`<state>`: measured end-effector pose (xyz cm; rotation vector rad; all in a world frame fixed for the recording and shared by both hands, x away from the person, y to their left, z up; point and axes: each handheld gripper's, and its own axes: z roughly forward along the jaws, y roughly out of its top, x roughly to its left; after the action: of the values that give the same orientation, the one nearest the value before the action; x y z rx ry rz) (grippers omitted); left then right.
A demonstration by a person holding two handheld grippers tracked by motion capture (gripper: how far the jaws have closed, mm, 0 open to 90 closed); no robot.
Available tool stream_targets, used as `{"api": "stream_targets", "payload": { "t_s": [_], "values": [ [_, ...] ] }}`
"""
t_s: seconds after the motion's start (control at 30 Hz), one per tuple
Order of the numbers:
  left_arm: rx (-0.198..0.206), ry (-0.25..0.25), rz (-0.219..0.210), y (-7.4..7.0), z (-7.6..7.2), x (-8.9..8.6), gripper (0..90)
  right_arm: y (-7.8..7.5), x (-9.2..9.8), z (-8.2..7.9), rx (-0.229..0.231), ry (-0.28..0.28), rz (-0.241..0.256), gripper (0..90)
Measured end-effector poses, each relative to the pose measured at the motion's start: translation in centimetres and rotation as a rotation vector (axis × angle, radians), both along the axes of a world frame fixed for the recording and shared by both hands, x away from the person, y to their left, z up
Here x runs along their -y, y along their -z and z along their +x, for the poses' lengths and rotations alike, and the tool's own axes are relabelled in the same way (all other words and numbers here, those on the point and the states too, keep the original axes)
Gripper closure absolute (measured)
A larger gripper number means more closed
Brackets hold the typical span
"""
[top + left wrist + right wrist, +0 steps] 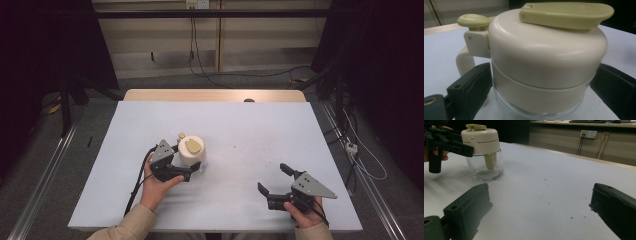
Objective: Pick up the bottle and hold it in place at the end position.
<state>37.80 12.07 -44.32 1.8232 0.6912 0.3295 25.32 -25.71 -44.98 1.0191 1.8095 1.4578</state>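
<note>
Now the left tool (191, 170) is sitting left of centre in the high view, its jaws straddling the jar (192, 154). In the left gripper view the jaws are standing on either side of the cream collar, just beside it; whether they are already pressing on it I cannot tell, so the grip stays uncertain. The right tool (273, 184) is resting at the lower right of the high view, jaws spread wide with nothing between them, well apart from the jar.

The jar is standing upright on the desk (250, 130), left of centre. It is looking like a clear glass bowl (485, 168) under a thick cream lid (544, 57), with an olive tab (566, 13) lying flat on top and an olive knob (473, 20) above a side handle (464, 62). Judging by that, the glass is going to be fragile and slick, while the lid is stiff plastic and not heavy. The cream collar seems the safest place to hold, since squeezing the glass risks slipping or cracking; the handle is offering a second hold.

Around it, the desk is showing small dark specks (546, 180), nothing that is blocking either tool. Beyond the far edge, cables (195, 55) are hanging from a wall socket (197, 4), well clear of the work.
</note>
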Motion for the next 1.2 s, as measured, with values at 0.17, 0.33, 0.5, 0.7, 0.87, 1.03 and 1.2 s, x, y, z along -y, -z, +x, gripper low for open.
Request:
{"api": "stream_targets", "payload": {
  "t_s": [0.17, 0.33, 0.5, 0.7, 0.87, 1.03, 1.2],
  "values": [
    [-0.001, -0.008, -0.001, 0.1, 0.1, 0.2, 4.0, 0.0, 0.0, 0.0, 0.0, 0.0, 0.0, 1.8],
    [0.004, -0.016, 0.007, 0.2, 0.3, 0.5, 4.1, 0.0, 0.0, 0.0, 0.0, -0.002, 0.0, 1.9],
    [0.003, -0.024, 0.008, 0.3, 0.5, 0.9, 4.0, 0.0, 0.0, 0.0, 0.0, 0.001, 0.003, 1.9],
    [0.004, -0.04, 0.014, 0.4, 0.6, 1.3, 3.6, 0.0, 0.0, 0.0, 0.0, 0.0, 0.003, 1.9],
    [0.002, -0.041, 0.006, 0.4, 0.6, 1.3, 3.8, 0.0, 0.1, 0.0, 0.002, 0.0, 0.002, 1.9],
    [0.011, -0.046, 0.004, 0.5, 0.7, 1.5, 3.9, 0.0, 0.0, 0.0, 0.0, -0.001, 0.004, 2.0],
    [0.017, -0.061, 0.0, 0.6, 0.7, 1.9, 3.9, 0.0, 0.1, 0.0, 0.002, 0.0, 0.003, 2.0]
  ]
}}
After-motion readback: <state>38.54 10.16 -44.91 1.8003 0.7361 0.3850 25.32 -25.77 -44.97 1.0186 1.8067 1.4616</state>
